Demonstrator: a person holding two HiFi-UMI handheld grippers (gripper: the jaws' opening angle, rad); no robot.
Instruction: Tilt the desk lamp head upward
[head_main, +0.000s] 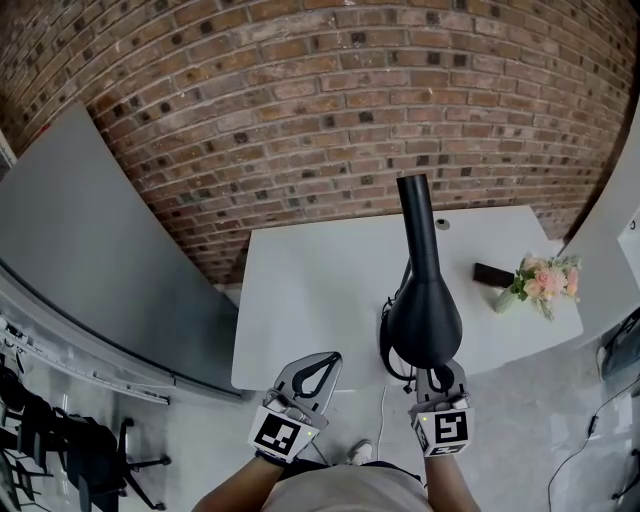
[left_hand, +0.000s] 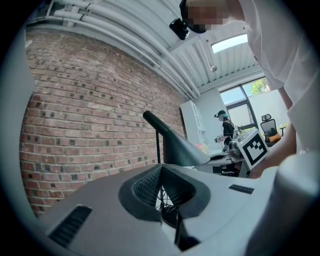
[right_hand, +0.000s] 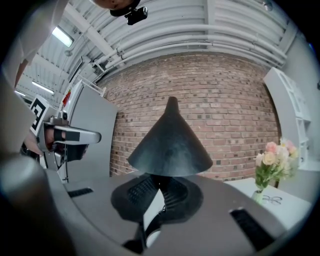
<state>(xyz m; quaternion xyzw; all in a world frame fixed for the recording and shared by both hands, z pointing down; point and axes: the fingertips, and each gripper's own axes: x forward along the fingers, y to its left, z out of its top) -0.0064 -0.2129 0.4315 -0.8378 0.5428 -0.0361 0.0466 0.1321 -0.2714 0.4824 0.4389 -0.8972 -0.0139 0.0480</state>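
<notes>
A black desk lamp stands on the white table (head_main: 310, 290). Its cone-shaped head (head_main: 425, 318) hangs over the near edge, and its neck (head_main: 418, 215) runs away toward the brick wall. My right gripper (head_main: 440, 372) is at the head's near rim. In the right gripper view the cone (right_hand: 170, 145) rises right above the jaws, and that gripper (right_hand: 159, 181) looks shut on the rim. My left gripper (head_main: 333, 357) is to the lamp's left, shut and empty. From the left gripper view the lamp head (left_hand: 175, 142) is ahead to the right, apart from that gripper (left_hand: 161, 170).
A small vase of flowers (head_main: 540, 283) and a flat black object (head_main: 492, 275) sit at the table's right end. A black cable (head_main: 385, 345) loops beside the lamp head. A grey panel (head_main: 90, 250) stands left. A person (left_hand: 225, 127) is far off.
</notes>
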